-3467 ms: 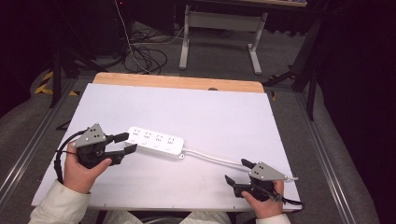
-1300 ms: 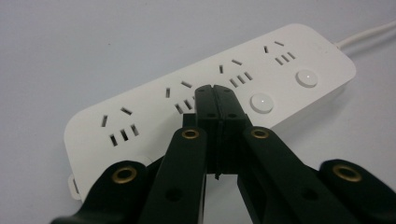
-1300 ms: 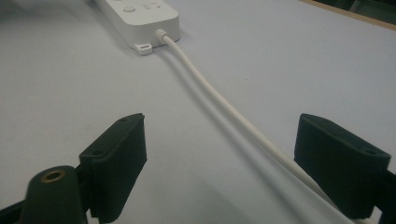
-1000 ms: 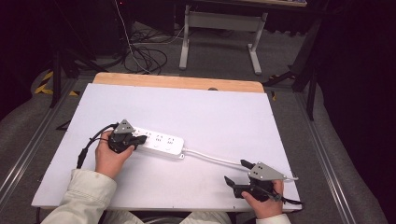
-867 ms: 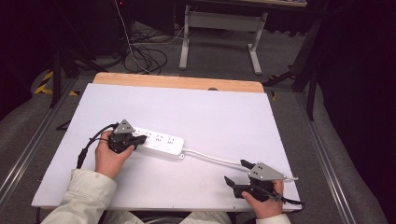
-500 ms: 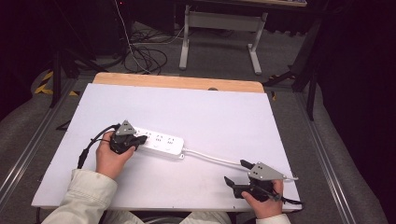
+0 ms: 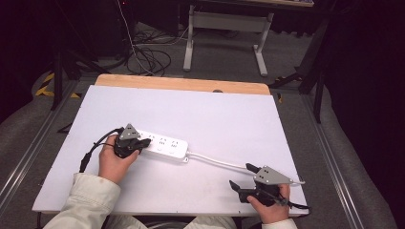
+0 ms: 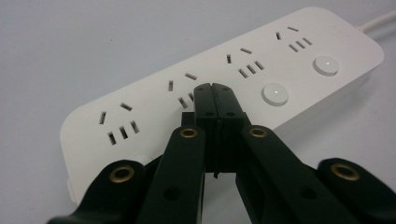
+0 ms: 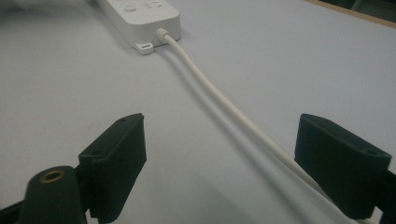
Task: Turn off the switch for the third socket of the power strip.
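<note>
A white power strip lies left of centre on the white table top. Its white cable runs right toward the front corner. My left gripper is shut, with its tips over the strip's left part. In the left gripper view the closed jaws meet at the second socket group of the power strip, beside a round button; I cannot tell if they touch it. My right gripper stands open near the front edge. In the right gripper view the right gripper is open and the cable passes between its jaws.
A wooden strip borders the table's far edge. Beyond it stand a grey desk frame and loose black cables on the floor. The person's sleeve lies over the front left of the table.
Since 3.5 s ago my left gripper has moved right and forward onto the strip's left part and its jaws have come together. It has held still over the last second. The right gripper has not moved.
</note>
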Demonstrator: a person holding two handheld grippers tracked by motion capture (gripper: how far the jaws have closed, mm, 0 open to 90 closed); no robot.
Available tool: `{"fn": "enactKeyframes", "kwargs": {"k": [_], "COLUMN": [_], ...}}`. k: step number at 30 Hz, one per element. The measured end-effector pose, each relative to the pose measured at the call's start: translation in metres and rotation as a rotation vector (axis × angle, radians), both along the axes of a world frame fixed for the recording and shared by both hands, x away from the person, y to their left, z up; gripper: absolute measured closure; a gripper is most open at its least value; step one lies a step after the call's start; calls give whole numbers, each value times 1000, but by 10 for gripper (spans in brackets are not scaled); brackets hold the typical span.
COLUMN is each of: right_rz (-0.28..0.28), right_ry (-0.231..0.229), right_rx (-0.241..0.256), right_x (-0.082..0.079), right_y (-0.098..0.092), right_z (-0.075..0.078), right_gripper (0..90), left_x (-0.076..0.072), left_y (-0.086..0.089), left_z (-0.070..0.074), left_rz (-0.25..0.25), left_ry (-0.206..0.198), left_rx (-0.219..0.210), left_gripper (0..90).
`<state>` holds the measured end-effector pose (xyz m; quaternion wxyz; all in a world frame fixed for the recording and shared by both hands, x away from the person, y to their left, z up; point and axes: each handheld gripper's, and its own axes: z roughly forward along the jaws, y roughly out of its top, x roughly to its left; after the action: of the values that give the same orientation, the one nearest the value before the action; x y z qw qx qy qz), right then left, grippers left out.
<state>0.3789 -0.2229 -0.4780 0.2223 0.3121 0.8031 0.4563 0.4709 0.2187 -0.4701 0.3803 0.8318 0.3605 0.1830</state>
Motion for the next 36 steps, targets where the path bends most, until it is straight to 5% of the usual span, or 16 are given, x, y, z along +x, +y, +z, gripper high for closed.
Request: {"fn": "enactKeyframes", "kwargs": {"k": [25,32,36], "right_rz": [0,0,0], "right_ry": [1,1,0], "right_rx": [-1,-6,-4], "right_x": [0,0,0], "right_y": [0,0,0], "right_z": [0,-1,-1], "right_gripper": [170,169,169], "left_x": [-1,1,2], "left_y": [-2,0,1], "left_z": [2,1,-1], "left_rz": [20,23,-3], "left_ry": [5,43,-13], "left_rx": [23,-15,-36], "left_gripper": [900,900,900]}}
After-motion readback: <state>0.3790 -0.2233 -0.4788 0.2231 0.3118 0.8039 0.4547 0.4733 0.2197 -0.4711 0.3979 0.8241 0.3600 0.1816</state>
